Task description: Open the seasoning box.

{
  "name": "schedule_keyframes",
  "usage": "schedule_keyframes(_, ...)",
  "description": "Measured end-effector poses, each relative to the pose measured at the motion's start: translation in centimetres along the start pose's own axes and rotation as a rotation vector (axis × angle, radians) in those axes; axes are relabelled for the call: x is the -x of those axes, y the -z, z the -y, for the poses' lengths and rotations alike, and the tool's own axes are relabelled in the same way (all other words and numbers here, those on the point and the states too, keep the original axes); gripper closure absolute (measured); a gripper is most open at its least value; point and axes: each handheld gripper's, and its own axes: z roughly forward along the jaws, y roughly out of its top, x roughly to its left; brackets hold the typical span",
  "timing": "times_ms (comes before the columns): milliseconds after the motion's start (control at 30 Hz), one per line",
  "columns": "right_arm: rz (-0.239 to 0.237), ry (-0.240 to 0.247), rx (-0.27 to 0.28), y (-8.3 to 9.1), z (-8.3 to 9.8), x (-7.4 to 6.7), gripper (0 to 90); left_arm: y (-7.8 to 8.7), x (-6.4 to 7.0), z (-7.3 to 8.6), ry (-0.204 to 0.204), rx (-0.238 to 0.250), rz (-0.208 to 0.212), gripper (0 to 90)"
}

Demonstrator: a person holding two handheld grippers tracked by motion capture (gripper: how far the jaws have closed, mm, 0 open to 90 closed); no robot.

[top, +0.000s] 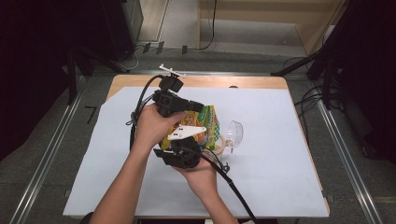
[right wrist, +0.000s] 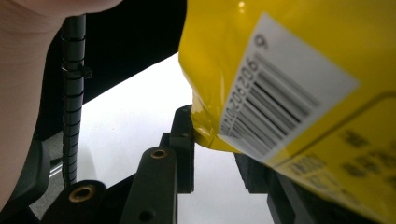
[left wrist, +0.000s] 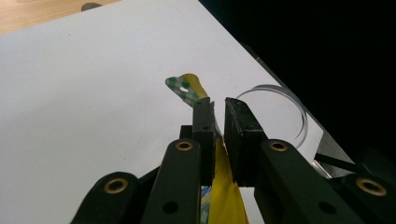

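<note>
The right gripper (top: 184, 151), nearest the person, is sitting at about six o'clock from the glossy yellow plastic snack bag with a green-checked top (top: 205, 128). In the right gripper view its jaws are standing apart around the bag's lower corner (right wrist: 205, 135), beside the white barcode label (right wrist: 280, 98); whether the pads are pressing the film I cannot tell.

The bag is being held up over the middle of the white sheet covering the table (top: 280, 140), with its long axis running roughly from six to twelve o'clock between the two tools.

At about eleven o'clock from the bag, the left gripper (top: 189, 106) is clamping the bag's edge: in the left gripper view the yellow film (left wrist: 223, 186) is passing between nearly closed jaws, with the checked corner (left wrist: 183, 88) poking out beyond them.

Farther off, at three o'clock, a clear plastic cup (top: 233, 133) is lying on its side, mouth facing the bag. Any pour would likely be turning on tipping the bag toward it.
</note>
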Motion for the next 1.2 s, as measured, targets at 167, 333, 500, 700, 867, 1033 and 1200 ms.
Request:
schedule_keyframes(167,0.003,0.005,0.001,0.01,0.11,0.05,71.8,-0.07,0.04,0.01,0.000,-0.003,0.003,83.2)
schedule_keyframes(333,0.001,0.007,0.003,0.02,0.18,0.04,71.8,-0.09,0.07,0.03,-0.004,-0.003,0.003,83.2)
schedule_keyframes(500,0.003,0.010,0.004,0.04,0.23,0.04,71.8,-0.11,0.08,0.03,-0.004,-0.004,0.005,83.2)
schedule_keyframes(700,0.003,0.005,0.006,0.11,0.29,-0.02,71.8,-0.14,0.18,0.03,-0.007,-0.007,0.006,83.1)
schedule_keyframes(867,0.004,0.006,0.007,0.16,0.32,-0.03,71.8,-0.16,0.21,0.03,-0.006,-0.007,0.006,83.1)
schedule_keyframes(1033,0.004,0.007,0.010,0.19,0.39,-0.04,71.9,-0.22,0.24,0.03,-0.006,-0.009,0.008,83.1)
schedule_keyframes(1200,0.004,0.005,0.012,0.20,0.44,-0.06,72.0,-0.22,0.27,0.04,-0.007,-0.011,0.005,83.1)
